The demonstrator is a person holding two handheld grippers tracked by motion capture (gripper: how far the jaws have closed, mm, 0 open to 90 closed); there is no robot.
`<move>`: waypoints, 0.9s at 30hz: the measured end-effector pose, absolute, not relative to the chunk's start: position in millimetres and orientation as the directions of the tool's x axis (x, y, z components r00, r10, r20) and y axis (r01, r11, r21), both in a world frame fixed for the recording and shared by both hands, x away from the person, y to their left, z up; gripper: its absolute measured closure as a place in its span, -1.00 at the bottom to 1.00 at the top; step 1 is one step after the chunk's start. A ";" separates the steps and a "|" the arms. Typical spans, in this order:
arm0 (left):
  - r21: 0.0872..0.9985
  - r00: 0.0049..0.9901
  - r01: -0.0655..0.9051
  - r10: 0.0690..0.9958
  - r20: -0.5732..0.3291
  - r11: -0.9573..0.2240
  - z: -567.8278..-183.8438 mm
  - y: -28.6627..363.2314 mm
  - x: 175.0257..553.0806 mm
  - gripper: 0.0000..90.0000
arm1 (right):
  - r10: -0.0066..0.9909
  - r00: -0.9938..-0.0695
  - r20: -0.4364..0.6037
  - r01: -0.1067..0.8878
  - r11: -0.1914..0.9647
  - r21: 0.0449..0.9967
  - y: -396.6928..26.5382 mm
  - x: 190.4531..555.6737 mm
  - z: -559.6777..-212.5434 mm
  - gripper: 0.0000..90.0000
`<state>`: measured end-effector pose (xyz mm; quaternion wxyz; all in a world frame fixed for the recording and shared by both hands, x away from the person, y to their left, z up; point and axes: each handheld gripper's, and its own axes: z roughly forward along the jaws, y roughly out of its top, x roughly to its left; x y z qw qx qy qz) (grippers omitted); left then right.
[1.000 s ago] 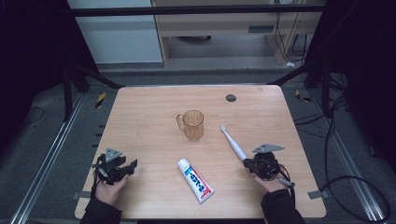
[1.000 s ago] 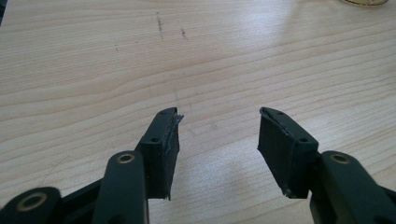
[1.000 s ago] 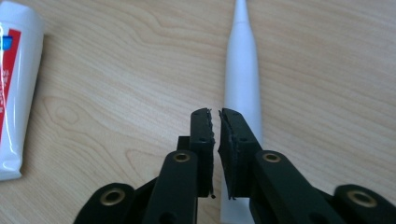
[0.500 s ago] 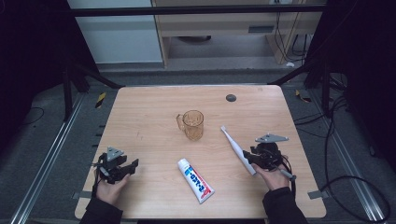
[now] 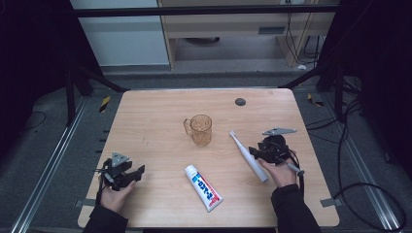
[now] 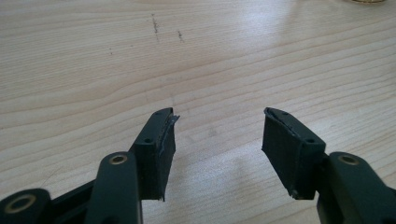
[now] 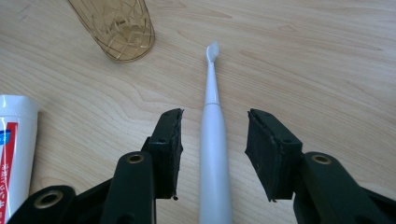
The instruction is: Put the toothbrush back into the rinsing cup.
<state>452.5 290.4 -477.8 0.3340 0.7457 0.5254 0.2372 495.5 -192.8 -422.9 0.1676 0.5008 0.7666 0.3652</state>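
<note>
High view: fixed, above near edge of bench point(image 5: 145, 107), facing forward and down; whole benchtop in frame, floor and shelving beyond at top.

Left tool point(image 6: 217, 140) view: rides low, close over bare wood, looking along own jaws at frame bottom.

Right tool point(image 7: 214, 140) view: same closeness, jaws at bottom; shares with high view toothbrush point(image 7: 212, 135) point(image 5: 248, 156), cup point(image 7: 116, 28) point(image 5: 200, 129), tube point(image 7: 14, 140) point(image 5: 203, 187) at left edge.
</note>
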 end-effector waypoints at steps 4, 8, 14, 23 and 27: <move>0.746 0.338 0.627 0.941 0.001 -0.226 -478.3 290.3 453.3 -0.04 | 0.886 -0.455 0.095 0.659 0.263 0.704 -186.1 502.5 -419.8 0.27; 0.742 0.338 0.631 0.941 0.002 -0.229 -478.8 290.2 453.7 -0.04 | 0.877 -0.472 0.091 0.679 0.296 0.672 -180.2 510.9 -418.6 0.30; 0.743 0.338 0.631 0.941 -0.004 -0.223 -478.9 291.2 454.7 -0.05 | 0.866 -0.493 0.082 0.698 0.337 0.632 -172.7 523.2 -424.5 0.35; 0.743 0.345 0.626 0.939 0.010 -0.238 -477.5 291.3 453.9 -0.05 | 0.863 -0.502 0.052 0.723 0.386 0.573 -163.1 540.2 -437.7 0.37; 0.742 0.346 0.628 0.938 0.004 -0.235 -478.3 292.0 454.5 -0.05 | 0.865 -0.498 0.054 0.734 0.388 0.558 -164.0 544.3 -440.5 0.37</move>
